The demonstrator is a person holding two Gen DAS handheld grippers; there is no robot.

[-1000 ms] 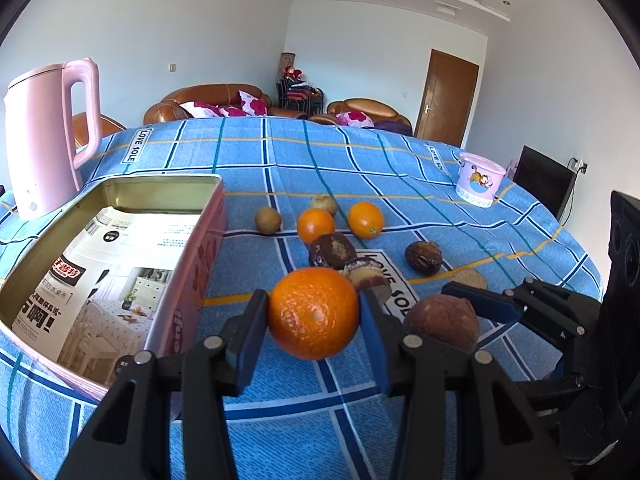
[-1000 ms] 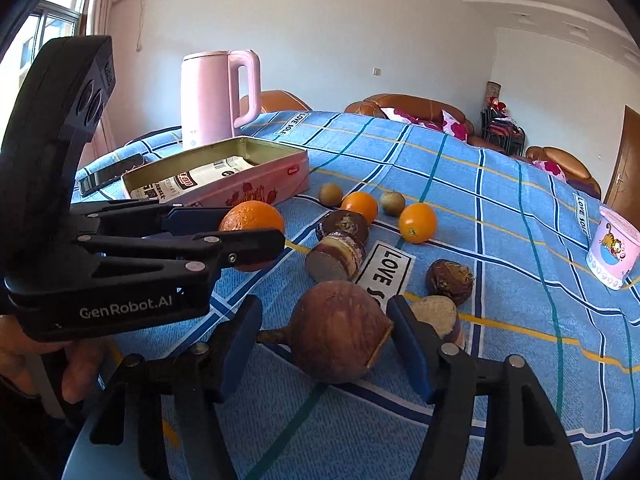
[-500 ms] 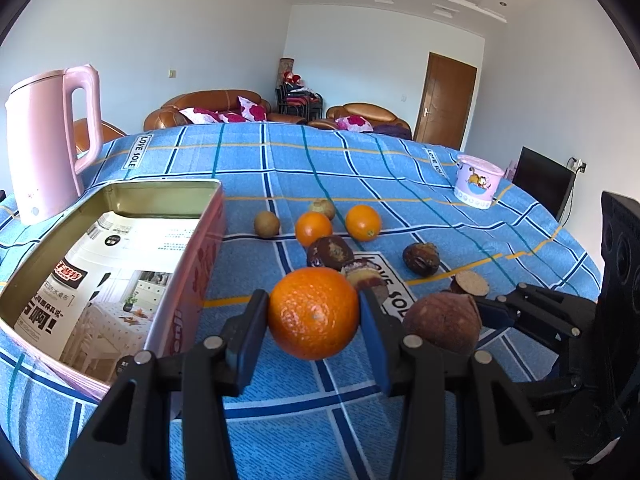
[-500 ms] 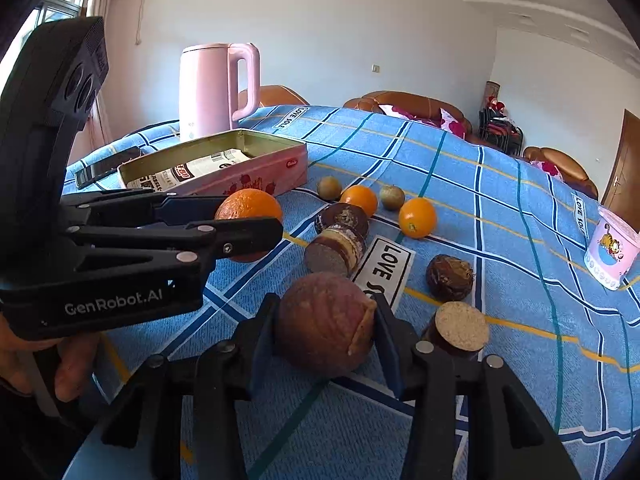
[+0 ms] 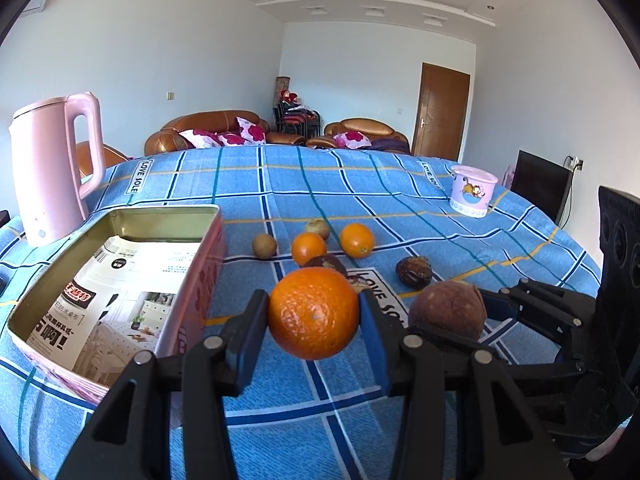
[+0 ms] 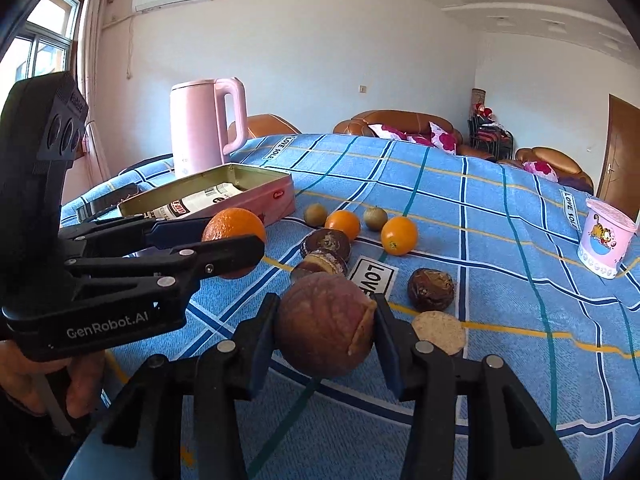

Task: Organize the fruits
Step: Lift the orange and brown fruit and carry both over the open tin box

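Observation:
My left gripper (image 5: 314, 316) is shut on a large orange (image 5: 313, 313) and holds it above the blue checked tablecloth, just right of the pink tin box (image 5: 120, 280). My right gripper (image 6: 325, 326) is shut on a brown round fruit (image 6: 325, 325) and holds it off the cloth; that fruit also shows in the left wrist view (image 5: 447, 314). The orange and left gripper show in the right wrist view (image 6: 234, 227). On the cloth lie two small oranges (image 5: 308, 247) (image 5: 357, 240), two kiwis (image 5: 264, 245) (image 5: 318, 227) and several dark brown fruits (image 5: 413, 273).
A pink kettle (image 5: 52, 168) stands behind the tin box, which is lined with a printed leaflet. A pink cartoon cup (image 5: 472, 194) stands at the far right. A cut fruit half (image 6: 439, 332) lies right of my right gripper. A phone (image 6: 108, 202) lies left of the tin.
My right gripper closed on the brown fruit and lifted it off the cloth. My left gripper rose a little with the orange still in it.

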